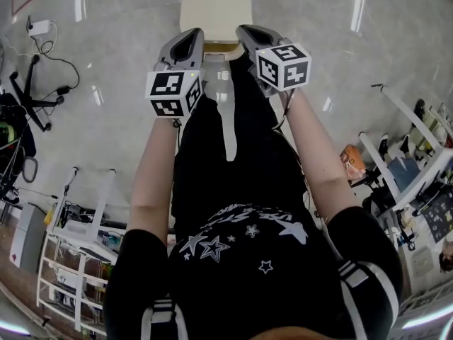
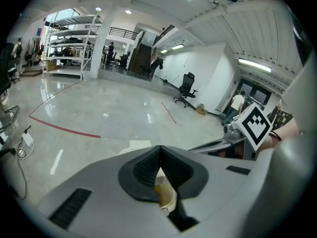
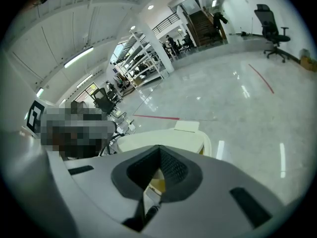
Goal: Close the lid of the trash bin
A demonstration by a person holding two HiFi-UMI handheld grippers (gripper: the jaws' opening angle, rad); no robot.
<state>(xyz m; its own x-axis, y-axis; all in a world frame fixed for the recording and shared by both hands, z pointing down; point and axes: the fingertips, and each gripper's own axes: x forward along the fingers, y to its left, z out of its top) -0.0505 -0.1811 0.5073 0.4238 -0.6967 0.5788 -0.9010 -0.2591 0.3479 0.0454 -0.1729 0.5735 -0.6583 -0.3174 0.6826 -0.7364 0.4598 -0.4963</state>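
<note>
Clenched and empty, left hand-held gripper [image 1: 190,41] and right hand-held gripper [image 1: 251,35] hover over the trash bin lid [image 1: 216,9]: likely light, rigid; push its near edge.

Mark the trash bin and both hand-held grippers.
trash bin [image 1: 216,13]: head view, cream top.
left hand-held gripper [image 2: 160,147]: left gripper view, closed tips.
right hand-held gripper [image 3: 159,147]: right gripper view, closed tips.

Cream trash bin [image 1: 216,9] beyond the jaw tips, seemingly yellow inside. Left gripper [image 1: 196,34] and right gripper [image 1: 245,30] grey, pads [image 2: 143,167] black, marker cubes [image 1: 174,93] black-and-white patterned. Floor [image 1: 106,20] pale grey.
</note>
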